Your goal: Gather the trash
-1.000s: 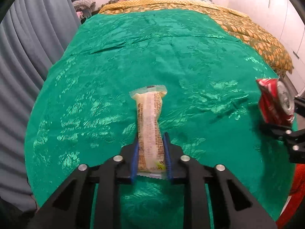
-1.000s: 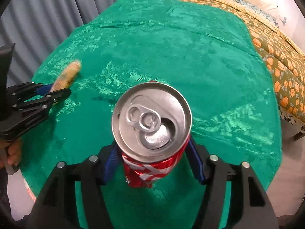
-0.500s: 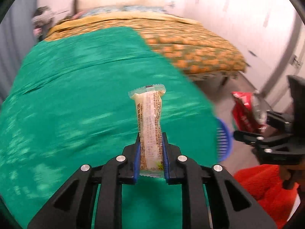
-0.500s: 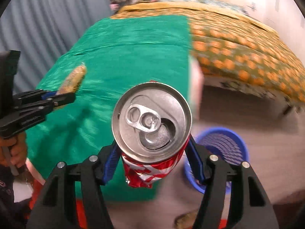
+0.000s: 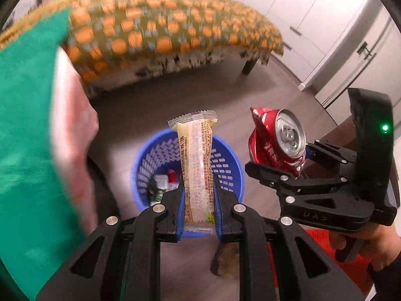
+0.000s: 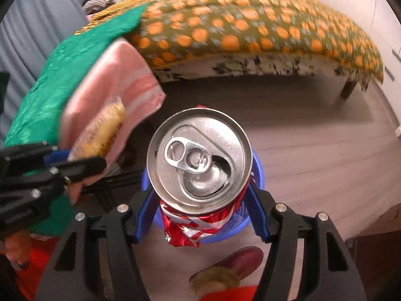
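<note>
My left gripper (image 5: 198, 210) is shut on a long yellowish snack wrapper (image 5: 196, 165) and holds it above a blue mesh bin (image 5: 226, 173) on the floor. The bin holds a few pieces of trash (image 5: 160, 185). My right gripper (image 6: 199, 208) is shut on a crushed red soda can (image 6: 199, 155), top toward the camera, over the blue bin (image 6: 257, 175). In the left wrist view the right gripper (image 5: 298, 165) holds the can (image 5: 275, 138) just right of the bin. In the right wrist view the left gripper (image 6: 72, 160) and wrapper (image 6: 102, 130) are at the left.
A bed with an orange-dotted cover (image 5: 163, 30) and a green spread (image 5: 22, 125) stands behind and left of the bin. White wardrobe doors (image 5: 325, 25) line the right. A dark red slipper (image 6: 233, 263) and orange-red cloth (image 5: 318, 240) lie on the floor near me.
Both grippers have swung right, off the green bed and down over the blue bin on the floor. Each still holds its item.
</note>
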Tool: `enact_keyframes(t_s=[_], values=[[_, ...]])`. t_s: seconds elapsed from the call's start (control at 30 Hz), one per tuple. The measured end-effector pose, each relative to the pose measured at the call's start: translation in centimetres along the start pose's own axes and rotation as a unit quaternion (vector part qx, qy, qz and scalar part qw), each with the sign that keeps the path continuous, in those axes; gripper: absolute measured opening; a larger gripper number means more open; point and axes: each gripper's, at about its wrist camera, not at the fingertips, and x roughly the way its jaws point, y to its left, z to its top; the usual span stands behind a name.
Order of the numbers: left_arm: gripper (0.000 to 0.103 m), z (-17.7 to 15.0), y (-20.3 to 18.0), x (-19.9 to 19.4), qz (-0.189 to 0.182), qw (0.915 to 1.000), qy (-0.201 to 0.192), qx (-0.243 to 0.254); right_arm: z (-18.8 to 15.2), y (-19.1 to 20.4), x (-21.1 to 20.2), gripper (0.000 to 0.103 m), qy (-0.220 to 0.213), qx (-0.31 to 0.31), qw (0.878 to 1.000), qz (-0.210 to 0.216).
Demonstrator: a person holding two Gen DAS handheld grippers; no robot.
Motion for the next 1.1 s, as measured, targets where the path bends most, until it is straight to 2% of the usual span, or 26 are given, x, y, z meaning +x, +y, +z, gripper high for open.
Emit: enact_keyframes(t_s=[0.17,0.33,0.37,0.4,0.43,0.47,0.5,0.57,0.63,0.73,0.9,0.97,1.1], values=[[0.018,0.7,1.1,7.3,0.008,0.9992,0.036,-0.016,0.5,-3.7,5.5,0.063,0.021,0.017,0.999,0.022],[0.019,0.4,2.3,11.9,0.03,0.9982,0.05,-0.018,0.9,-5.7,10.6,0.063,0.049,0.038,0.996,0.057],[0.022,0.4,2.7,12.9,0.035,0.9977,0.054,-0.02,0.9,-5.9,11.2,0.065,0.054,0.042,0.996,0.059],[0.026,0.3,3.1,13.6,0.042,0.9972,0.057,-0.022,0.8,-6.2,11.8,0.077,0.055,0.045,0.996,0.052],[0.04,0.2,3.4,14.0,0.045,0.9968,0.061,-0.024,0.8,-6.3,12.0,0.081,0.053,0.045,0.997,0.047],[0.051,0.0,3.7,14.3,0.048,0.9965,0.064,-0.026,0.8,-6.4,12.0,0.081,0.049,0.043,0.997,0.041],[0.055,-0.1,3.8,14.3,0.049,0.9965,0.062,-0.026,0.7,-6.5,11.6,0.082,0.043,0.045,0.998,0.033],[0.072,-0.5,3.8,13.6,0.055,0.997,0.049,-0.023,0.6,-6.7,10.5,0.086,0.031,0.05,0.998,0.025],[0.078,-0.7,3.5,12.4,0.064,0.9971,0.034,-0.021,0.6,-6.6,8.5,0.092,0.016,0.044,0.999,0.006],[0.081,-1.1,2.5,9.0,0.064,0.9976,0.007,-0.025,0.6,-6.3,5.0,0.098,-0.006,0.039,0.999,-0.015],[0.095,-2.4,-0.5,1.1,0.09,0.9937,-0.066,-0.015,-1.1,-5.2,-2.1,0.099,-0.039,0.064,0.995,-0.062],[0.098,-2.9,-2.0,-1.4,0.082,0.9931,-0.084,0.003,-2.4,-4.4,-5.0,0.099,-0.058,0.08,0.993,-0.066],[0.098,-3.9,-4.1,-4.9,0.089,0.9914,-0.087,0.041,-5.0,-2.5,-9.3,0.099,-0.089,0.1,0.987,-0.09]])
